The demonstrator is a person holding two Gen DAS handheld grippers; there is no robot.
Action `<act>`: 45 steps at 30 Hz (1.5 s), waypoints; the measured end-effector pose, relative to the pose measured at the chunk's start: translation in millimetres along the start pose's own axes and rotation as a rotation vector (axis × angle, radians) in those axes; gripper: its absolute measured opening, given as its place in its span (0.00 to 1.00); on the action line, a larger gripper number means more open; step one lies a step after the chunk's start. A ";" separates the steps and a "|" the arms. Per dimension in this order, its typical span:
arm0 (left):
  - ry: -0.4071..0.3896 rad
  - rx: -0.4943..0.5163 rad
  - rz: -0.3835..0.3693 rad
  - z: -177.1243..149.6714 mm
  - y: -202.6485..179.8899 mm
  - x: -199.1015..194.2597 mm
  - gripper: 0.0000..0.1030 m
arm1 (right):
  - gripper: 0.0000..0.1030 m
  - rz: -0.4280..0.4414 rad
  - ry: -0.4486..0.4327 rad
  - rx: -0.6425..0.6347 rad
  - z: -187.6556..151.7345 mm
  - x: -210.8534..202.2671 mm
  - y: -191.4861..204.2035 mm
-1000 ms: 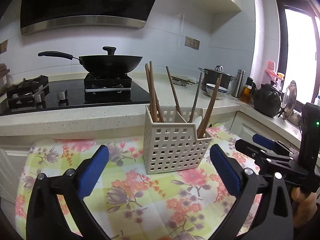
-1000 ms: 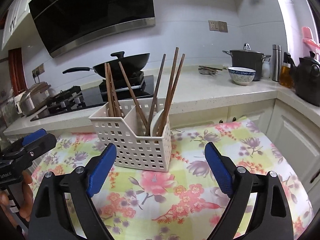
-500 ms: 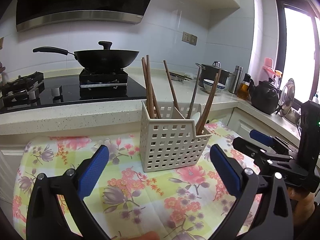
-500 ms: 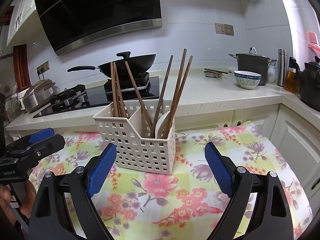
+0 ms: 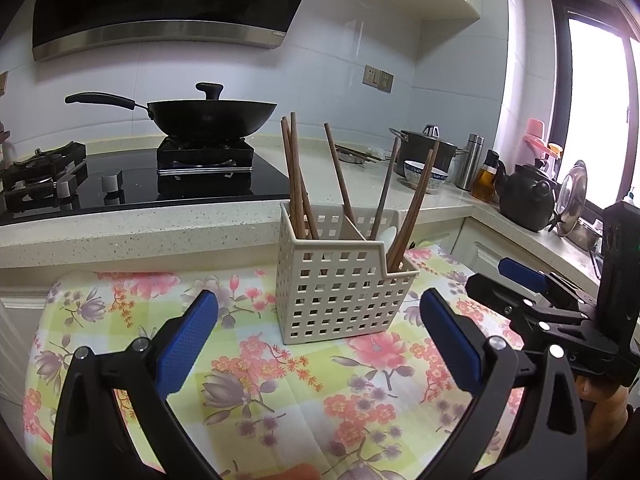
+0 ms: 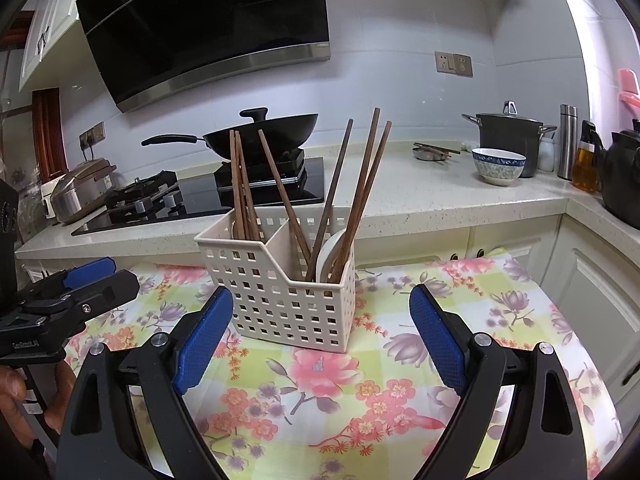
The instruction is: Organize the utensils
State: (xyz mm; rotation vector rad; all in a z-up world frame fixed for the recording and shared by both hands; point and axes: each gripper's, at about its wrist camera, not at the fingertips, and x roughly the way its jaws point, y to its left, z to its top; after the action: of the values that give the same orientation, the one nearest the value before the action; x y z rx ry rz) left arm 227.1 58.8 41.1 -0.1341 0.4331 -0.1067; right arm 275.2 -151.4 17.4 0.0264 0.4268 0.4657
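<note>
Chopsticks [image 6: 362, 196] in basket [image 6: 280, 300] on tablecloth [image 6: 460, 320], stove [image 6: 240, 196] and wok [image 6: 264, 134] behind

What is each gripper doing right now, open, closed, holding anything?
Left gripper: open, holding nothing, short of the utensil basket.
Right gripper: open, holding nothing, also short of the basket.

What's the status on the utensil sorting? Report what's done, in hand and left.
Looks done: the chopsticks and a white spoon stand in the white basket on the floral cloth. In hand: nothing; the left tool and right tool are both open and empty, short of the basket. Left: no loose utensils show on the cloth, so possibly nothing.
</note>
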 end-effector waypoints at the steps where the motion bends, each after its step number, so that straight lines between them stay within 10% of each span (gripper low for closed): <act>1: 0.001 0.000 -0.001 0.0 0.0 0.2 0.95 | 0.82 0.001 -0.001 -0.001 0.2 -0.2 0.4; 45: 0.004 0.001 -0.003 0.7 -1.4 -0.8 0.95 | 0.82 0.010 -0.001 0.006 -1.9 -4.3 -2.7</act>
State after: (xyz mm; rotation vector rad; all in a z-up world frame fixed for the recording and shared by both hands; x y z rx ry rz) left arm 226.5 57.6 42.3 -0.1340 0.4368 -0.1098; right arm 272.2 -155.9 17.0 0.0347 0.4271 0.4741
